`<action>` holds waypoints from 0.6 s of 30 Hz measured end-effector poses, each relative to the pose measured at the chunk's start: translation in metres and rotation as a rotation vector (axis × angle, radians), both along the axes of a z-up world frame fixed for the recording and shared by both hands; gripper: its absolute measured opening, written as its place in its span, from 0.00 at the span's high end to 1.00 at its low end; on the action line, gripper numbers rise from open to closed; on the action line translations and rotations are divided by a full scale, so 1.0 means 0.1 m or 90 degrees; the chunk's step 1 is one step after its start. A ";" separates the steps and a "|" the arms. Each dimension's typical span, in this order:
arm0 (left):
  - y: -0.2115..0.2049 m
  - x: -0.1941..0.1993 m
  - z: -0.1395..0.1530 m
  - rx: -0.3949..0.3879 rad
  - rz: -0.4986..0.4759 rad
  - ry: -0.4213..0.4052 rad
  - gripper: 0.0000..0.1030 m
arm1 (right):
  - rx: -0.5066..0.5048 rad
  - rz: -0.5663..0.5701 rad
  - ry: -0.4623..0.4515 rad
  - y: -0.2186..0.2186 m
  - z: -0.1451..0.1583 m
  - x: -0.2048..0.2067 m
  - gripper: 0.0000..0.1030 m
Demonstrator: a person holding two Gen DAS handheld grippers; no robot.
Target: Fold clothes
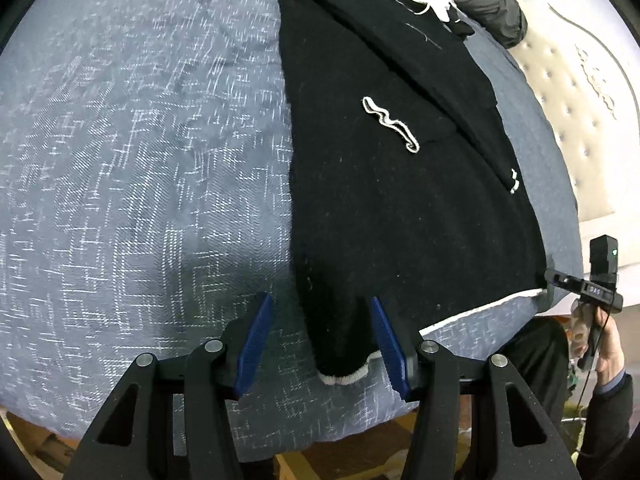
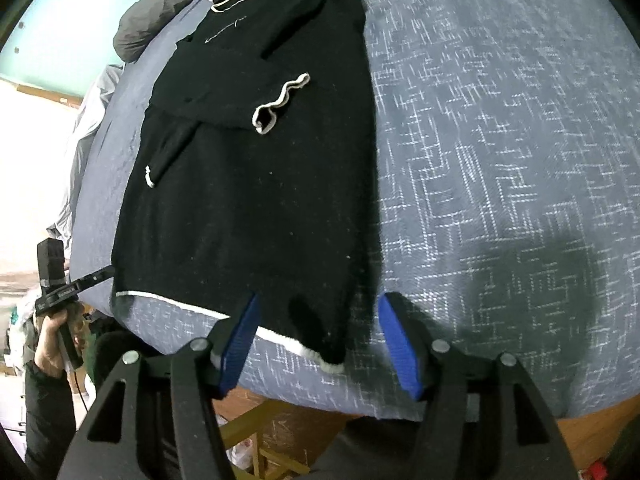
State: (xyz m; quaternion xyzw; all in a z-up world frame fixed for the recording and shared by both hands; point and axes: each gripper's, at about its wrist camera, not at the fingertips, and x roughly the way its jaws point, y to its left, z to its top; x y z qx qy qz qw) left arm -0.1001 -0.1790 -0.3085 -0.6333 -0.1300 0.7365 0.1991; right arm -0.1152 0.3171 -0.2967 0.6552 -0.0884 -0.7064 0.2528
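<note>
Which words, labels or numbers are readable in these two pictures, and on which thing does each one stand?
"DAS": uncertain, small white print on the other claw's body, left wrist view.
Same label on the claw body in the right wrist view: too blurred to read.
Sweater: white trim only, no text.

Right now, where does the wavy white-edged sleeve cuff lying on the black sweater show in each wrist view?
Left wrist view: white-edged cuff, right of centre, upper half.
Right wrist view: same cuff, left of centre, upper third.
Shared landmark: the black sweater with its white-trimmed hem nearest the cameras.
</note>
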 end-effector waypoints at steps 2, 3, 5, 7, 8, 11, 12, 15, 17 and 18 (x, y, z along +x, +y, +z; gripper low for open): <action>0.02 0.01 -0.01 0.010 -0.004 0.000 0.48 | -0.004 -0.004 -0.005 0.00 -0.01 -0.01 0.40; 0.03 0.02 -0.02 0.012 -0.005 0.001 0.52 | -0.005 -0.004 -0.007 -0.01 -0.02 -0.01 0.40; 0.05 0.03 -0.02 0.010 -0.013 0.002 0.62 | -0.013 0.000 -0.008 -0.03 -0.03 0.01 0.40; 0.08 0.04 -0.04 0.010 -0.019 0.002 0.68 | -0.022 0.005 -0.011 -0.06 -0.04 0.03 0.40; 0.08 0.04 -0.05 0.011 -0.020 0.001 0.69 | -0.023 0.007 -0.011 -0.07 -0.05 0.03 0.40; 0.10 0.05 -0.07 0.018 -0.022 -0.001 0.76 | -0.024 0.014 -0.010 -0.09 -0.07 0.04 0.41; 0.10 0.05 -0.07 0.021 -0.023 -0.002 0.80 | -0.026 0.014 -0.009 -0.09 -0.07 0.04 0.44; 0.14 0.08 -0.08 0.019 -0.032 0.003 0.89 | -0.026 0.013 -0.004 -0.07 -0.05 0.04 0.69; 0.15 0.09 -0.08 0.015 -0.039 0.008 0.90 | -0.026 0.015 0.003 -0.06 -0.04 0.05 0.82; 0.16 0.09 -0.06 0.013 -0.043 0.012 0.91 | -0.026 0.017 0.006 -0.05 -0.03 0.05 0.89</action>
